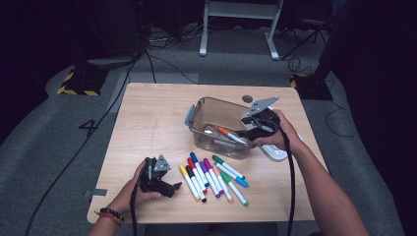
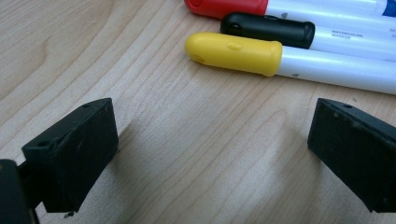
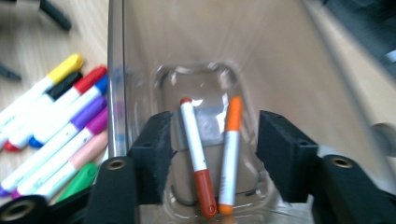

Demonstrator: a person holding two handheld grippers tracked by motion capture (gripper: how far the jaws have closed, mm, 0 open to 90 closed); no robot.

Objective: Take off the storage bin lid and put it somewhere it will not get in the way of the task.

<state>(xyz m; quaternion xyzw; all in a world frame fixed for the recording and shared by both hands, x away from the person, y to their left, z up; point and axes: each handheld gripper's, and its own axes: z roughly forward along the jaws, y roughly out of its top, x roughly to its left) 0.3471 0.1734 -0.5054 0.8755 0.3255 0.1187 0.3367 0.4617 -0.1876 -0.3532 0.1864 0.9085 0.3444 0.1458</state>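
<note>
Work in hand, as judged: loading markers from the tabletop (image 1: 147,123) into the clear plastic container (image 1: 196,114) at centre frame of the high view.

Right gripper (image 3: 212,140): jaws parted, holding nothing, poised over the container's right end. Below it, on the container floor, lie an orange marker (image 3: 230,149) and a red-capped marker (image 3: 197,154), side by side and free of the jaws.

Left gripper (image 2: 210,154): jaws wide apart, empty, low over the tabletop at lower left of the high view.

Row of loose markers (image 1: 214,177): lower centre of the high view, just to the right of the left gripper. The yellow marker (image 2: 261,58) is the nearest, with black (image 2: 280,32) and red (image 2: 243,7) beyond it.

Governing relation: in the left gripper view the yellow marker lies ahead of the jaws in the upper frame, its long axis running roughly across the gap, cap end toward the left. The left gripper is clearly the nearer; a short advance would probably bring the barrel between the jaws.
</note>
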